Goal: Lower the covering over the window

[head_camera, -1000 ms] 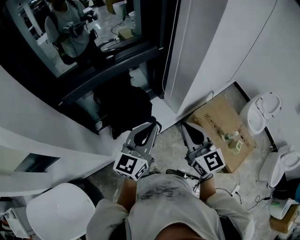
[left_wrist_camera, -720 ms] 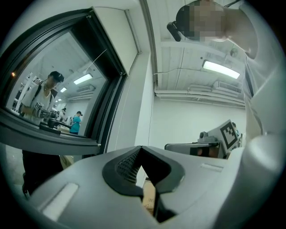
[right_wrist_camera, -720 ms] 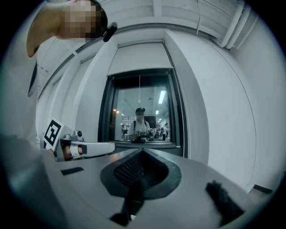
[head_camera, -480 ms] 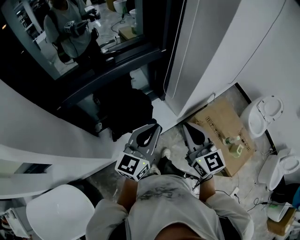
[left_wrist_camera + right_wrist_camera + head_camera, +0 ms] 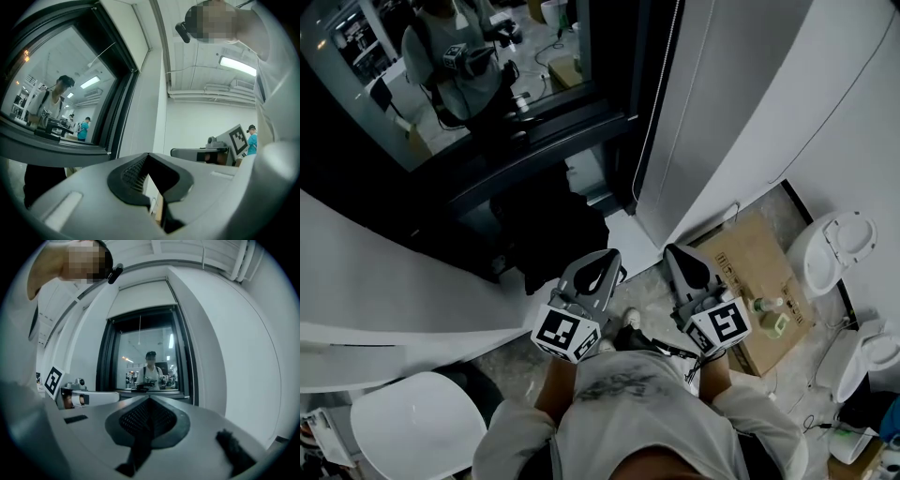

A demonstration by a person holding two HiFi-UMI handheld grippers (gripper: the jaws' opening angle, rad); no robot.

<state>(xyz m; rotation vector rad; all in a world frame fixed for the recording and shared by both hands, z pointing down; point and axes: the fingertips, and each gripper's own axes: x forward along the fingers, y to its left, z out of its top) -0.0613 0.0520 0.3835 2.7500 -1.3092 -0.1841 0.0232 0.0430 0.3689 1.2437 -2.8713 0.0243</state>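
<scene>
Head view: my left gripper (image 5: 602, 264) at 6 o'clock, jaws pressed together, nothing between them. My right gripper (image 5: 684, 261) just beside it toward 5, also closed and empty. Window (image 5: 441, 94) at 11. Right gripper view: blind (image 5: 140, 298) up at 12, covering only window top; cord (image 5: 139, 331) hangs below it.

No legible text, number or brand appears in any view. The cardboard (image 5: 750, 267) on the floor carries dark print, possibly a label line, too small to read. The left marker cube (image 5: 565, 335) and right marker cube (image 5: 722, 325) show black-and-white square patterns only.
</scene>
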